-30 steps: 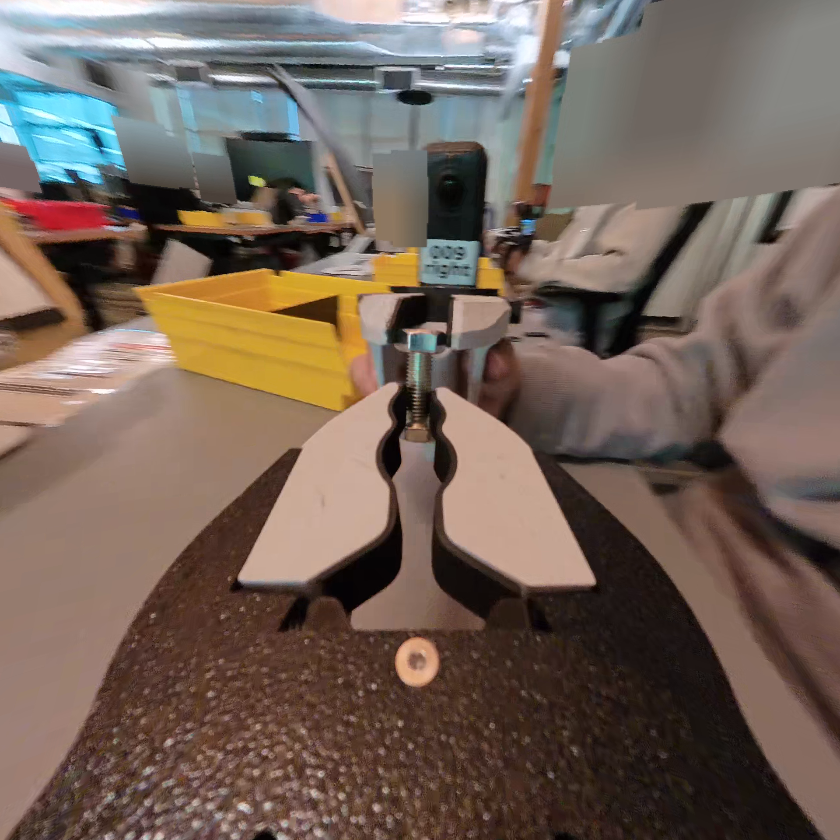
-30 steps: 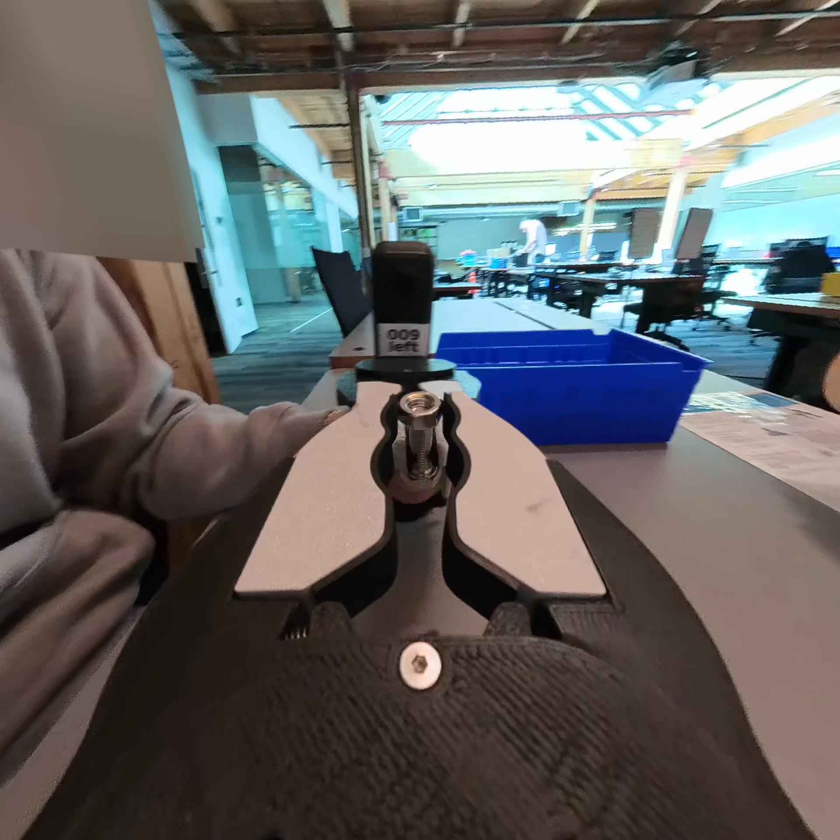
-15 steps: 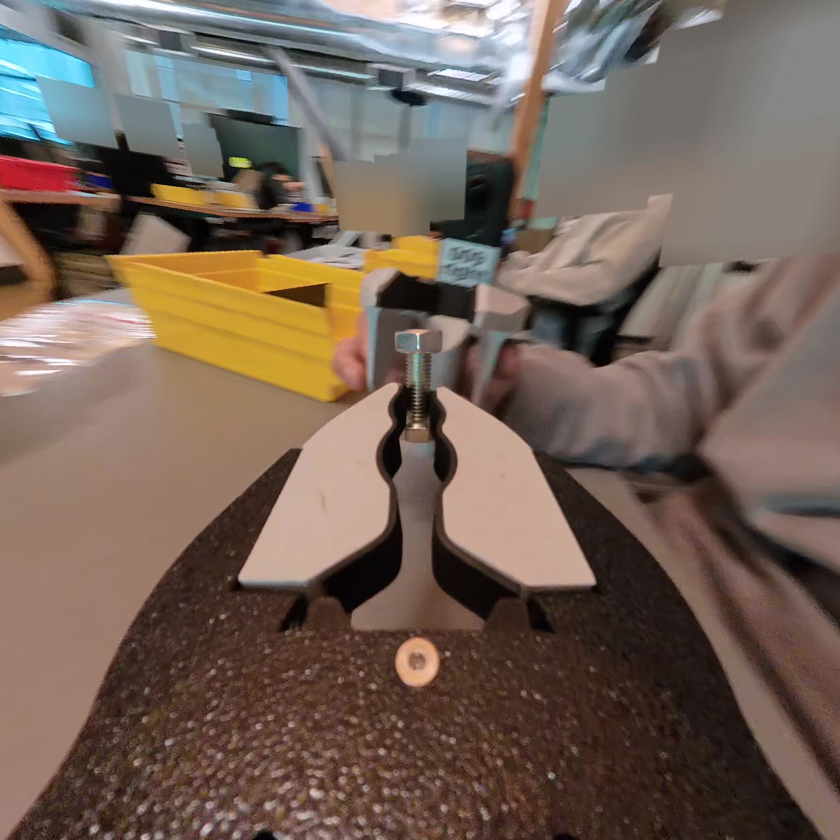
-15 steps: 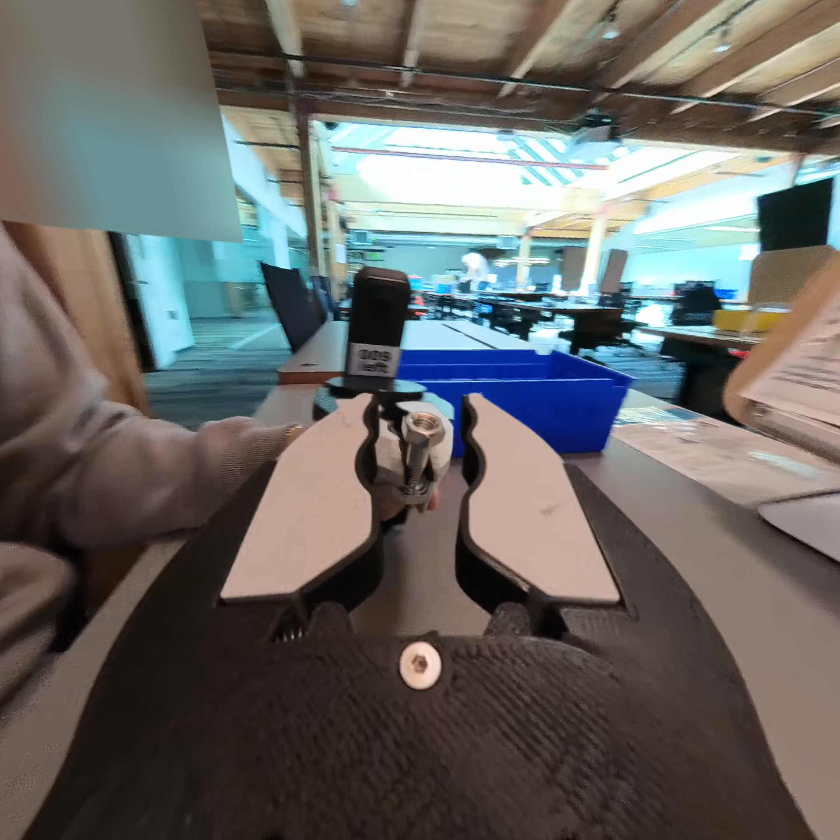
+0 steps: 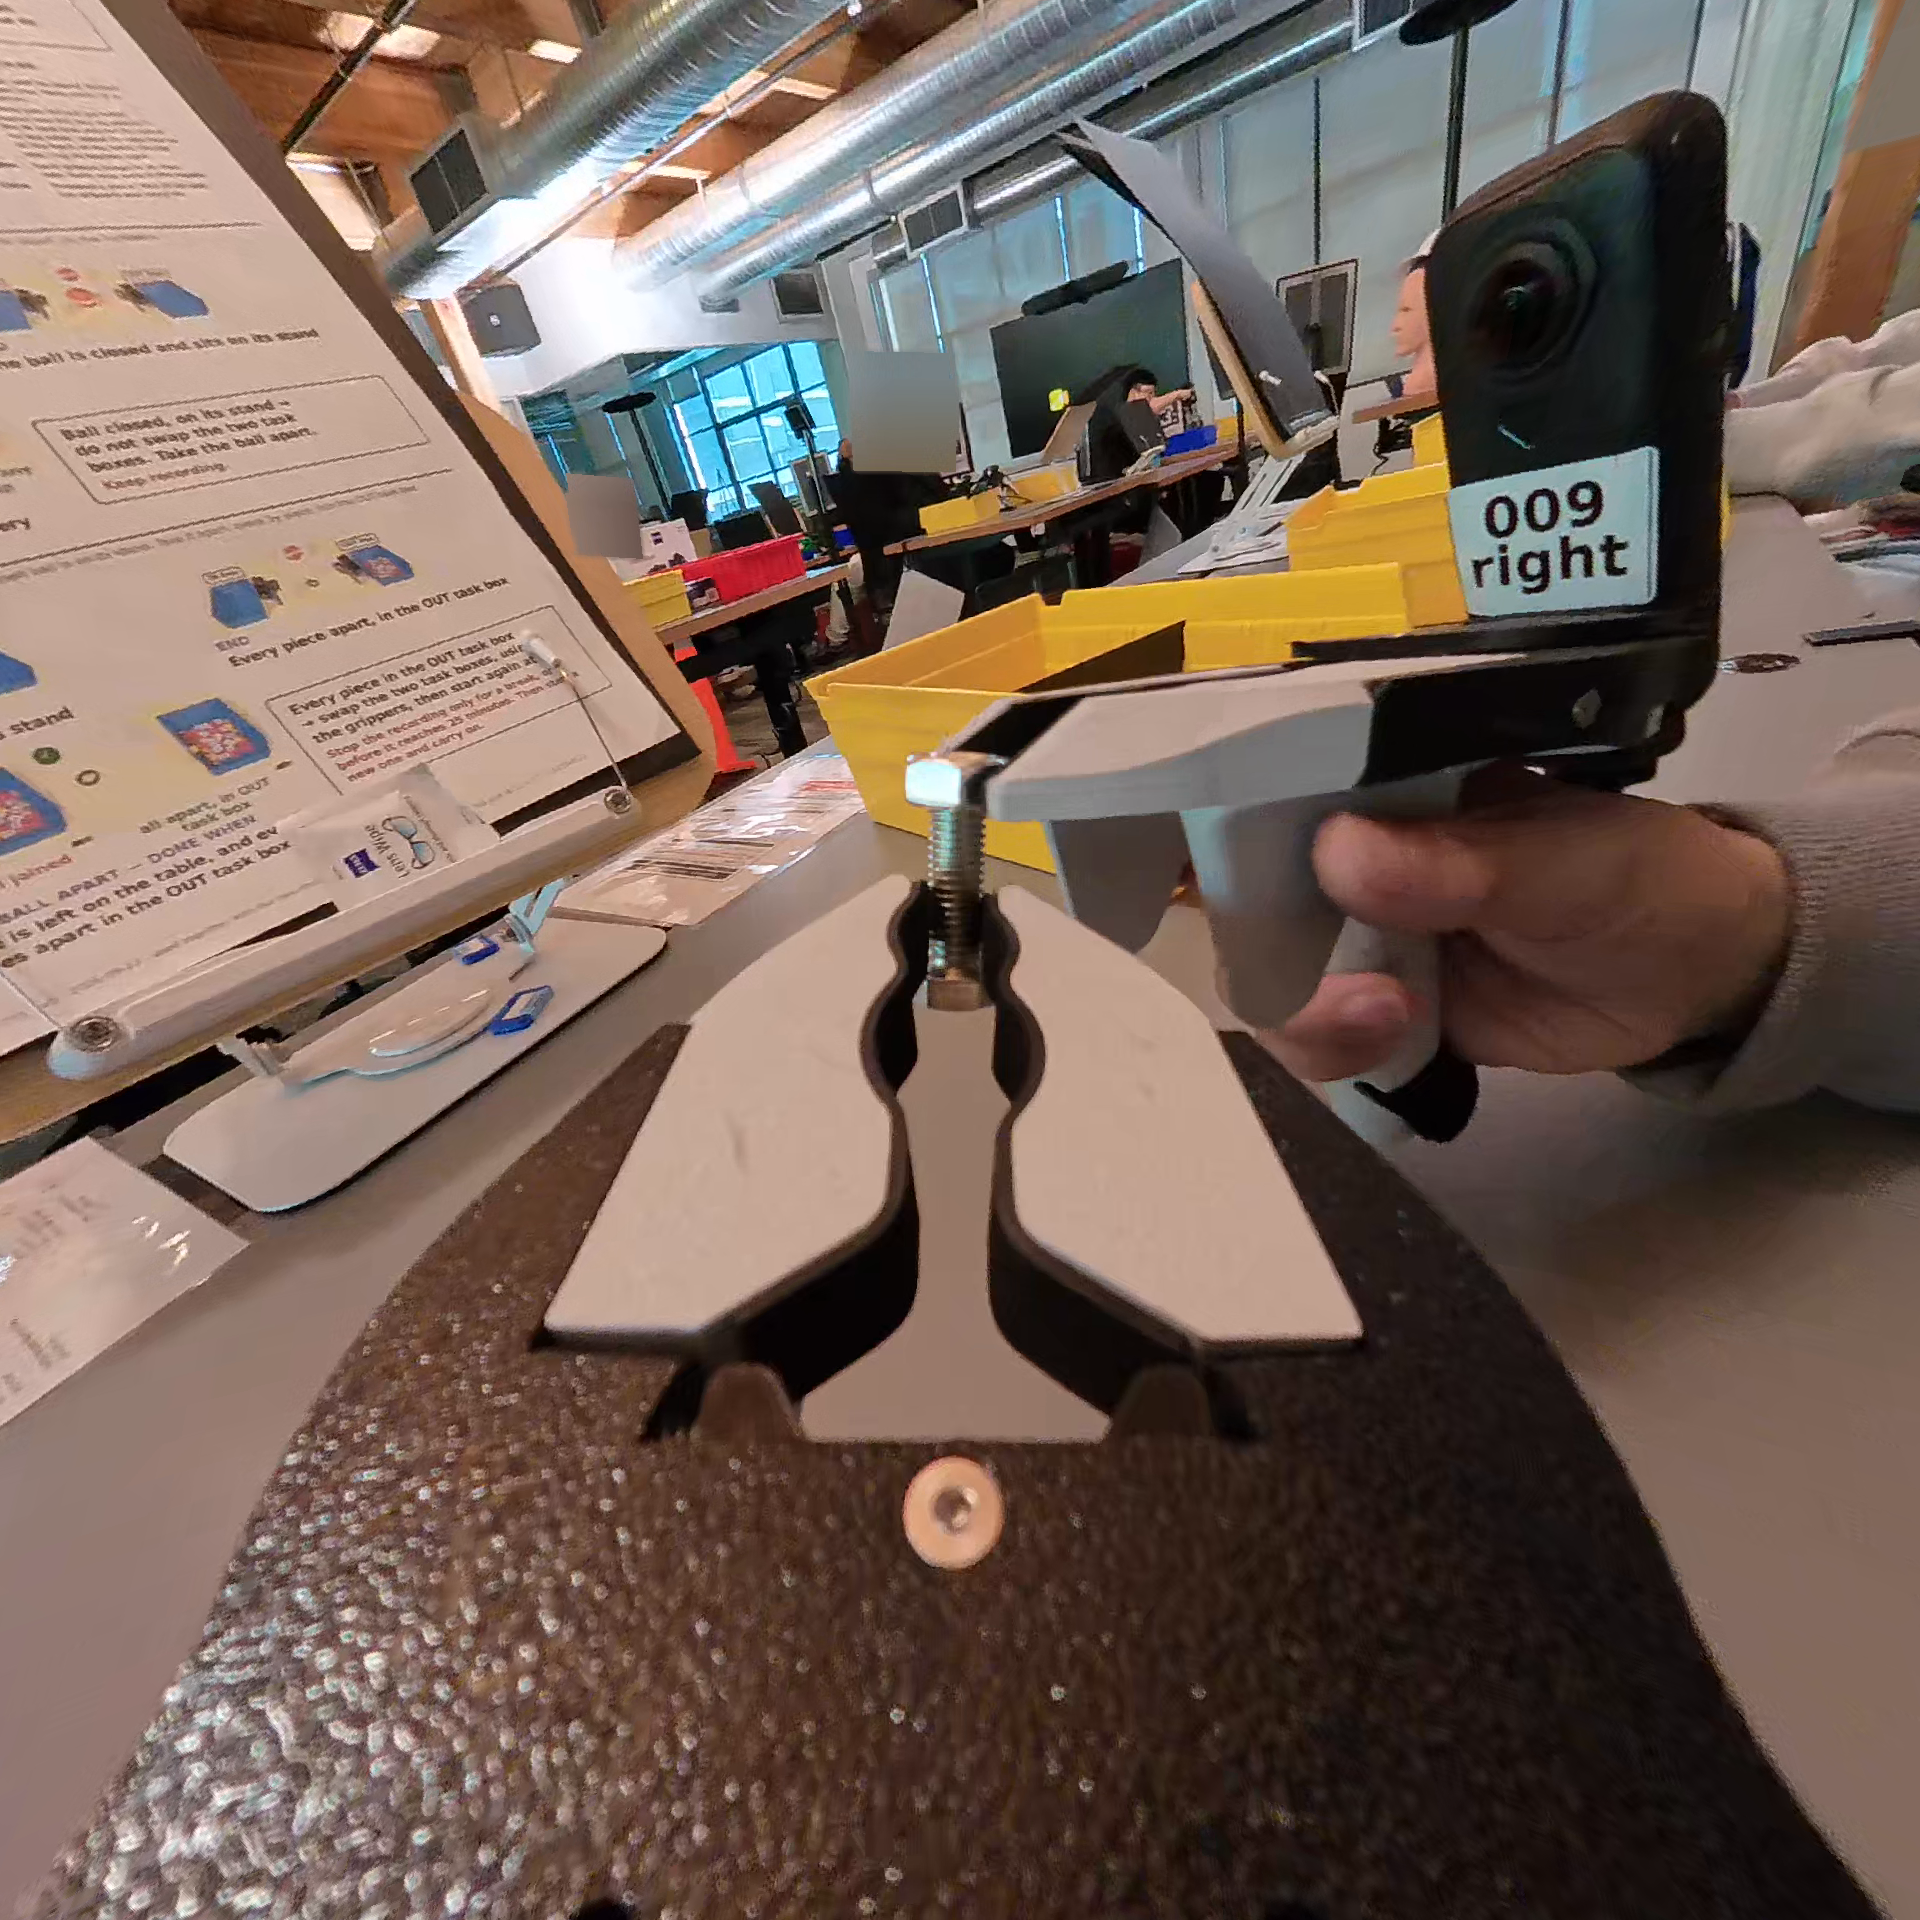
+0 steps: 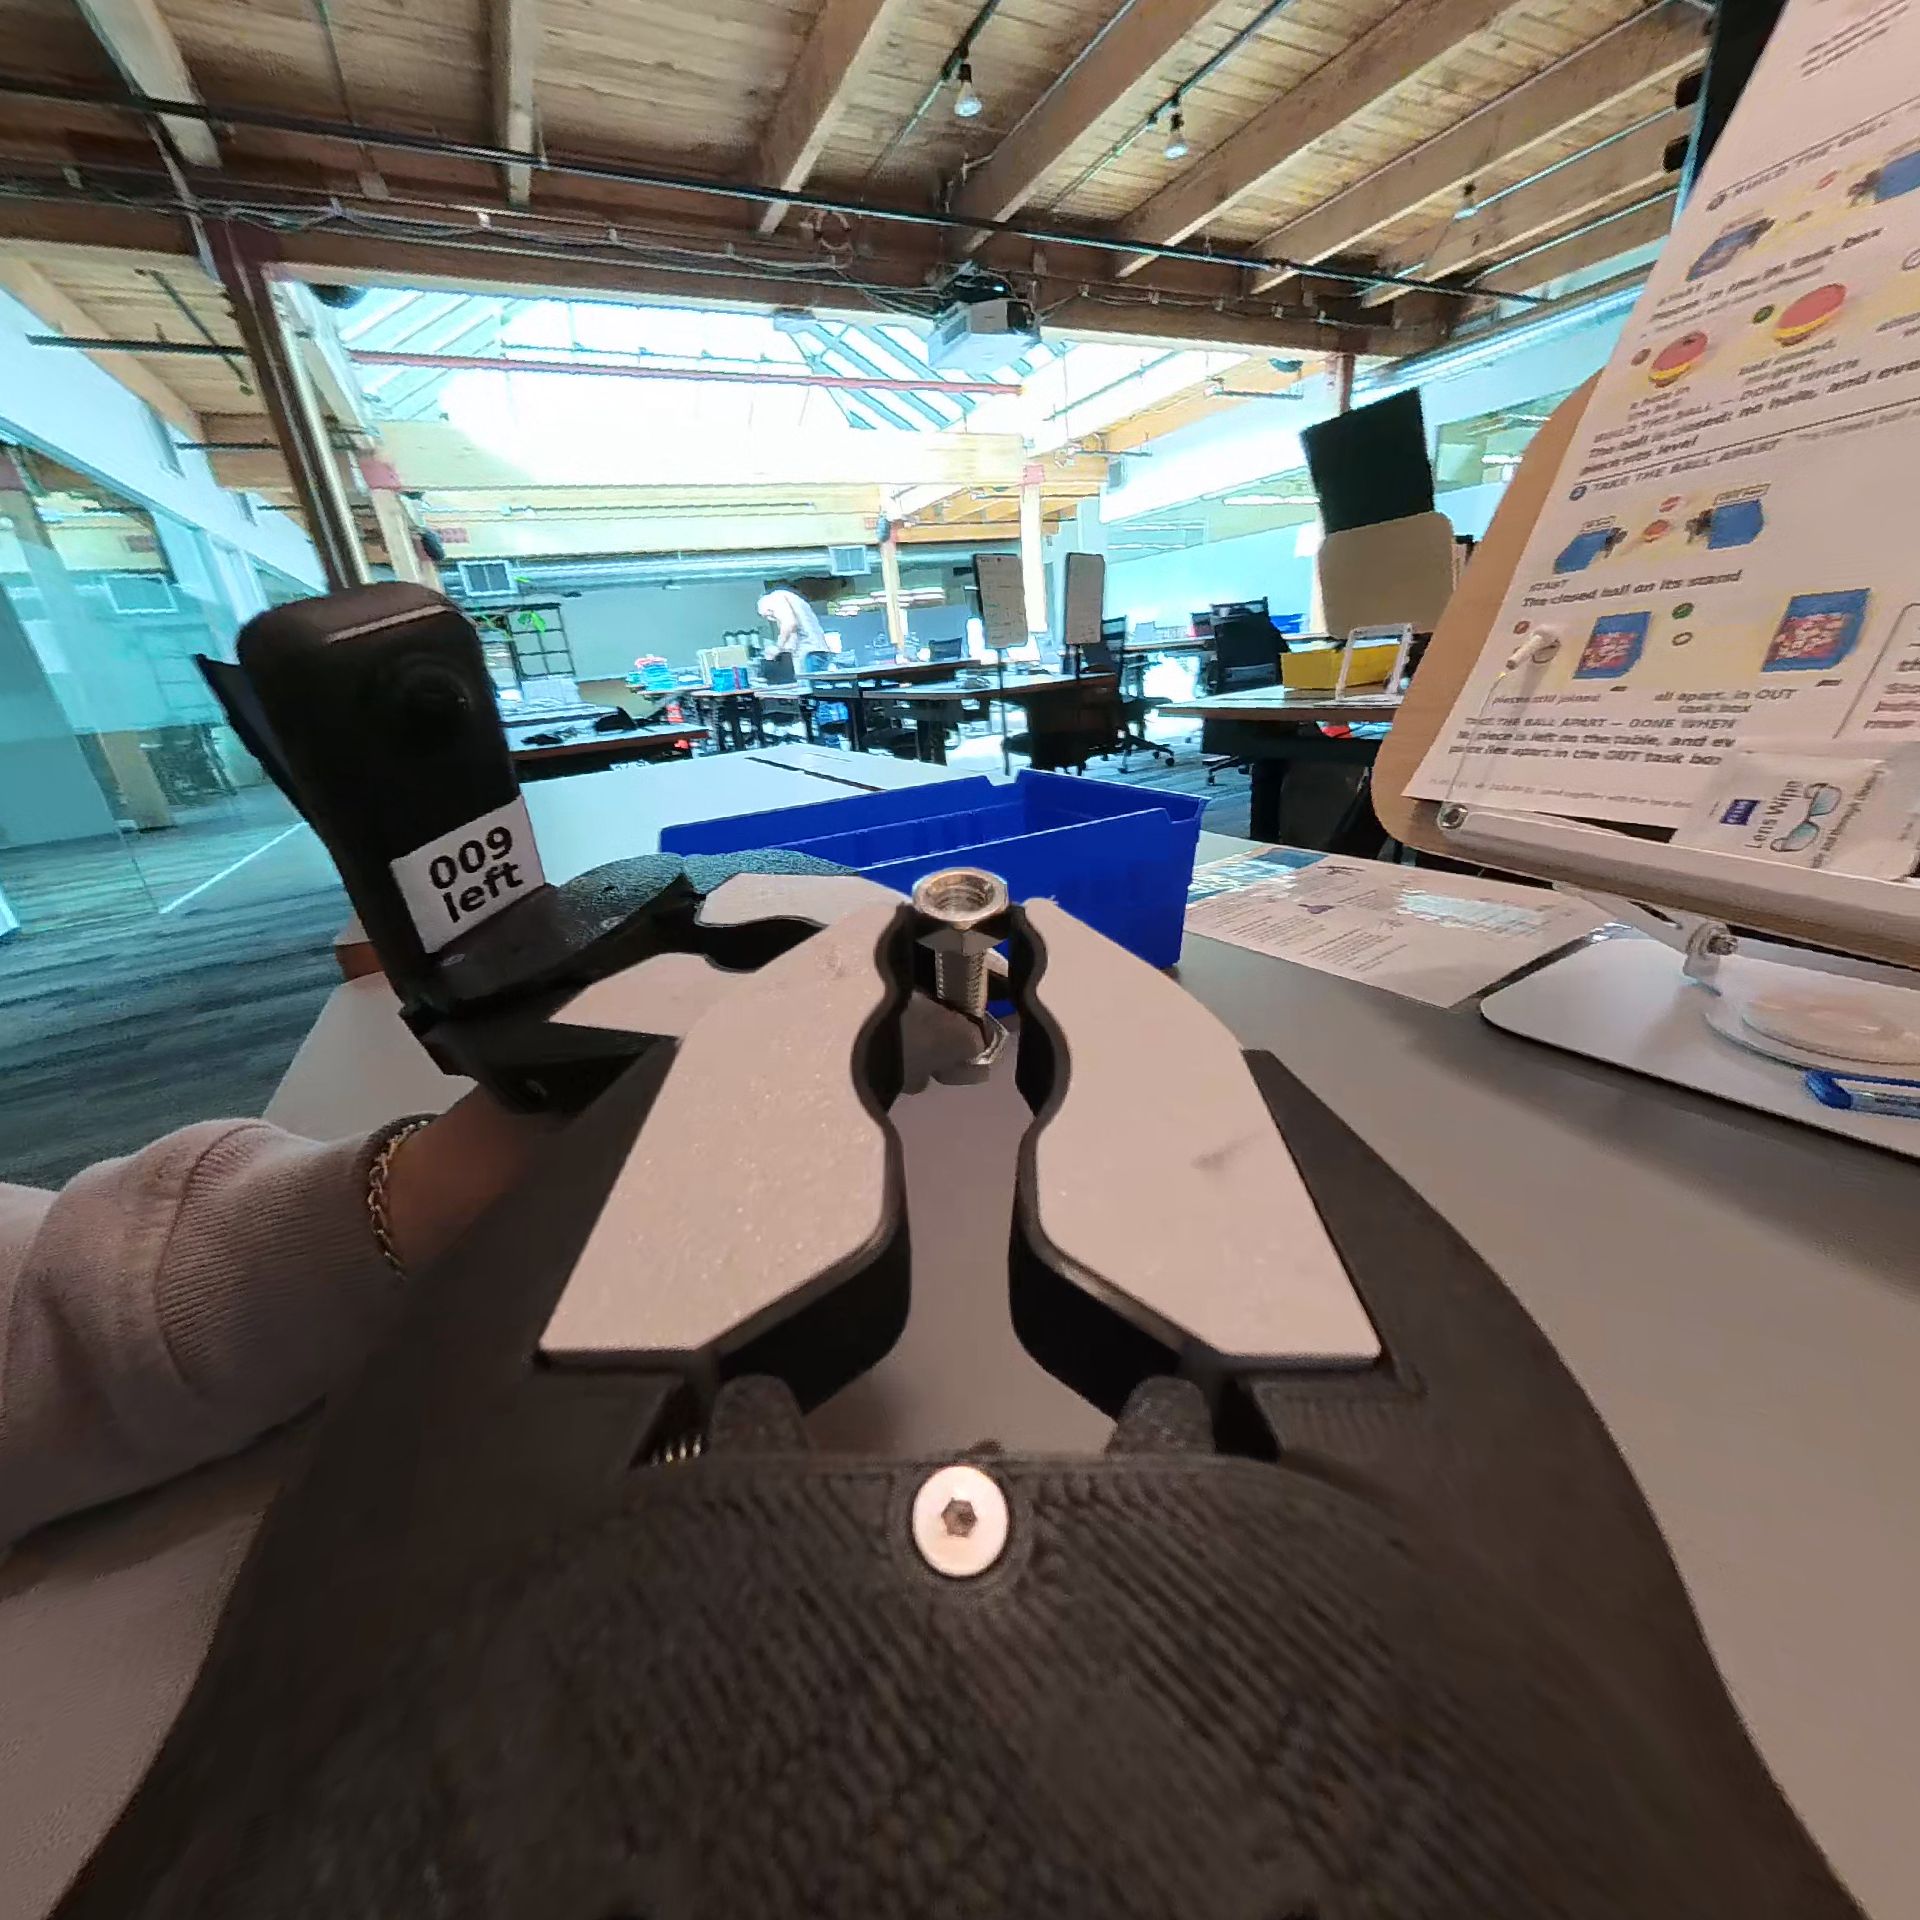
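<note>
My left gripper [image 5: 951, 906] is shut on the threaded shaft of a silver bolt [image 5: 948, 883] that stands upright, its head [image 5: 956, 985] at the bottom between my fingers. A silver hex nut [image 5: 938, 779] sits on the bolt's top end. My right gripper [image 6: 958, 920] is shut on that nut [image 6: 958, 896], whose threaded hole faces up. In the left wrist view the right gripper's fingers [image 5: 1164, 753] reach in from the right, level, and pinch the nut. In the right wrist view the left gripper's fingers [image 6: 758, 899] come in from the left under the nut. Both are held above the grey table [image 5: 1610, 1299].
A yellow bin [image 5: 1039, 717] stands behind the grippers in the left wrist view, a blue bin [image 6: 1081, 862] in the right wrist view. An instruction board on a white stand [image 5: 260, 499] [image 6: 1714, 582] rises beside them. Printed sheets [image 6: 1382, 914] lie on the table. Both grippers' tips are close together, under 4 cm apart.
My right gripper opened off the nut half a second ago and has shut on it again. It has swung round and now meets the left gripper from the side. The left kept its grip on the bolt.
</note>
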Tool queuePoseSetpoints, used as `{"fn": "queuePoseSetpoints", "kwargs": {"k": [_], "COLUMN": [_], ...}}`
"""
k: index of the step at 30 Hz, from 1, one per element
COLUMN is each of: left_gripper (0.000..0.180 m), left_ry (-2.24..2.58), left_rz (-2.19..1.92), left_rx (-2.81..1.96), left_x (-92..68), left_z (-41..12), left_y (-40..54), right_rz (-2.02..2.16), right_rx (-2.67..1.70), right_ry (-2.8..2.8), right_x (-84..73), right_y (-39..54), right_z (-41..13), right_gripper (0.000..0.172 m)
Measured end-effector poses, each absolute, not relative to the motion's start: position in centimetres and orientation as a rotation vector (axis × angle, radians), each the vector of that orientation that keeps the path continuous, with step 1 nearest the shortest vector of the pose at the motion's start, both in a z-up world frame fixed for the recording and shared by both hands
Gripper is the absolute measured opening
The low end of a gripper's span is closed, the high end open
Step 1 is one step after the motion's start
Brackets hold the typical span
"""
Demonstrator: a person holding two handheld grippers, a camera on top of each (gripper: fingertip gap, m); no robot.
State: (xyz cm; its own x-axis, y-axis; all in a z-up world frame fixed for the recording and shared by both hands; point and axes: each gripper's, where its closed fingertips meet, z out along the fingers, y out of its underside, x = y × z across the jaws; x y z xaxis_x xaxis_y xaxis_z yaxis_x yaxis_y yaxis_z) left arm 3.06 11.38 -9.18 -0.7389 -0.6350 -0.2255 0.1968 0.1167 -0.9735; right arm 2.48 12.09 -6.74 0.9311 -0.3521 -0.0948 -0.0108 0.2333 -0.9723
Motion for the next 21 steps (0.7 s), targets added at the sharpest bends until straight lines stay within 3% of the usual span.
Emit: {"fn": "queuePoseSetpoints", "kwargs": {"k": [7, 16, 21], "left_gripper": [0.009, 0.008, 0.008], "left_ry": [1.832, 2.085, 2.129], "left_rz": [-1.767, -2.501, -2.42], "left_rx": [-0.395, -0.134, -0.181], "left_x": [2.5, -3.7, -3.1], "left_z": [-9.3, -7.6, -8.7], "left_y": [11.1, 9.6, 9.1], "right_rz": [-0.18, 0.28, 0.295], "right_rx": [-1.394, -1.308, -1.255], "right_ry": [0.207, -0.126, -0.126], "right_x": [2.0, -3.3, -3.3], "right_y": [12.2, 11.0, 10.4], "right_z": [-6.8, -5.2, -4.2], "right_gripper": [0.017, 0.017, 0.016]}}
